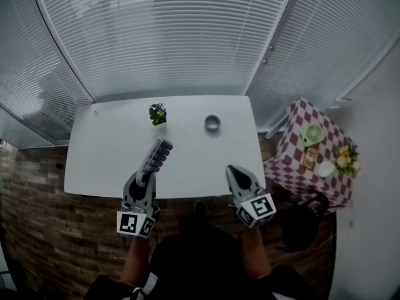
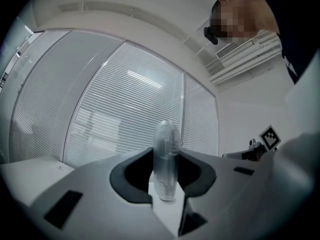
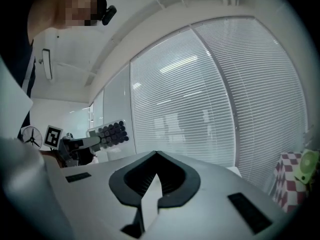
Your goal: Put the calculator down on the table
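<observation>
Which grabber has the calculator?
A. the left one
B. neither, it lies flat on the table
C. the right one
A: the calculator is clamped edge-on between the jaws of the left gripper, while the right gripper has its jaws together with nothing between them.

White blinds [image 1: 162, 36] closed across far windows, white table [image 1: 106, 158] before them, brick-pattern floor [image 1: 50, 242] near, checked-cloth side table [image 1: 290, 145] at right.

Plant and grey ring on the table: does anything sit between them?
Nothing. In the head view the table is bare white surface between the plant and the grey ring.
</observation>
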